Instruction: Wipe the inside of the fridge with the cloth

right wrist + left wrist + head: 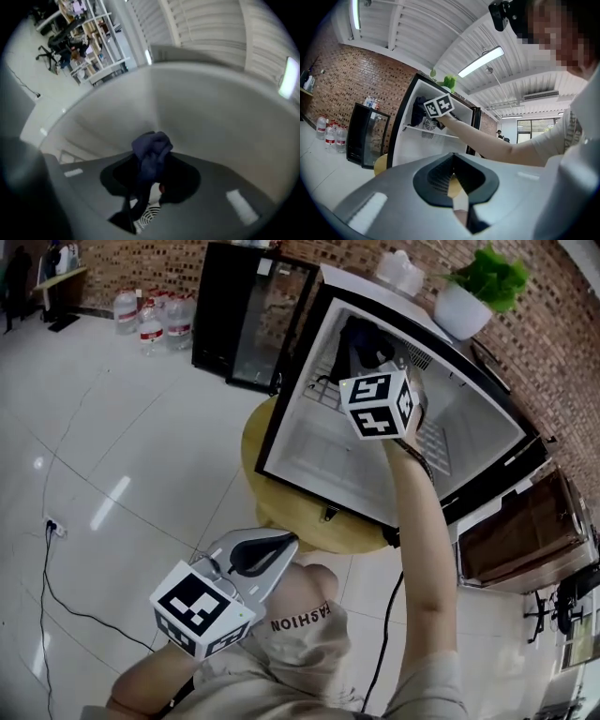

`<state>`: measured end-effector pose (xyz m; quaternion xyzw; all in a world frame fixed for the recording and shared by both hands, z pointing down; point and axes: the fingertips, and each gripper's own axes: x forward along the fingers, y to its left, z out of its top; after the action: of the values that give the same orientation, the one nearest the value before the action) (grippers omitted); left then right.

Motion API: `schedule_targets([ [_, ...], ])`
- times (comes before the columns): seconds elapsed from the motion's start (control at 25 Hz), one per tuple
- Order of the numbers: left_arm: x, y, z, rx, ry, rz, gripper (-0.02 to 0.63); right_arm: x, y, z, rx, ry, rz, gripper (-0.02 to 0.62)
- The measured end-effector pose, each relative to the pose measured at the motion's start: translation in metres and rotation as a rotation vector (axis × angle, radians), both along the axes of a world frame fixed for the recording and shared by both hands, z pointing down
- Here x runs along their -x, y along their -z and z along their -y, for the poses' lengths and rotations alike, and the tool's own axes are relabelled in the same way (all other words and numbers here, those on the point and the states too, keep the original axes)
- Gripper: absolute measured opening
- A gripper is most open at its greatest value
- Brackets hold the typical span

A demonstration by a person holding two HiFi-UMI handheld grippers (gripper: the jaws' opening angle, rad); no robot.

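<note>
Right tool (149, 180) clamped on cloth (151, 152), above shelf (321, 395) in fridge (469, 423); I reckon wiping's underway, lower part left. Left tool (274, 549) shut, empty.

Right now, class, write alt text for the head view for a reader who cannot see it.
A person's right tool grips a dark cloth inside an open white mini fridge standing on a round wooden table. The left tool, shut and empty, is held low outside the fridge.
</note>
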<state>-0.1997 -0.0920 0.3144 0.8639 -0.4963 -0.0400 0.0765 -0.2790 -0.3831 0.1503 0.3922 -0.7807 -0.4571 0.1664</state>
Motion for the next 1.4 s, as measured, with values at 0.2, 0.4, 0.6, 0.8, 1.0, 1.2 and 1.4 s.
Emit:
schedule_targets([
  [0.2, 0.002, 0.002, -0.004, -0.006, 0.003, 0.004, 0.0, 0.032, -0.029, 0.075, -0.009, -0.113, -0.246, 0.112],
  [0.4, -0.001, 0.0, -0.002, 0.0, 0.014, -0.008, 0.0, 0.045, -0.047, 0.031, 0.067, 0.031, -0.305, 0.112],
  [0.6, -0.003, 0.0, 0.008, 0.022, -0.015, 0.01, 0.0, 0.021, -0.044, -0.085, 0.148, 0.351, -0.22, 0.112],
  [0.8, 0.005, -0.018, 0.005, 0.051, -0.004, -0.013, 0.0, 0.006, -0.055, -0.039, 0.118, 0.173, -0.205, 0.112],
  [1.0, 0.012, -0.02, 0.006, 0.055, 0.01, -0.011, 0.0, 0.039, -0.072, 0.056, 0.053, -0.065, -0.402, 0.112],
  [1.2, 0.003, -0.013, 0.003, 0.039, -0.002, -0.016, 0.0, 0.049, -0.081, 0.064, 0.117, -0.015, -0.457, 0.112],
  [1.4, -0.009, -0.015, 0.005, 0.036, -0.029, 0.002, 0.0, 0.036, -0.101, -0.011, 0.179, 0.098, -0.537, 0.112],
])
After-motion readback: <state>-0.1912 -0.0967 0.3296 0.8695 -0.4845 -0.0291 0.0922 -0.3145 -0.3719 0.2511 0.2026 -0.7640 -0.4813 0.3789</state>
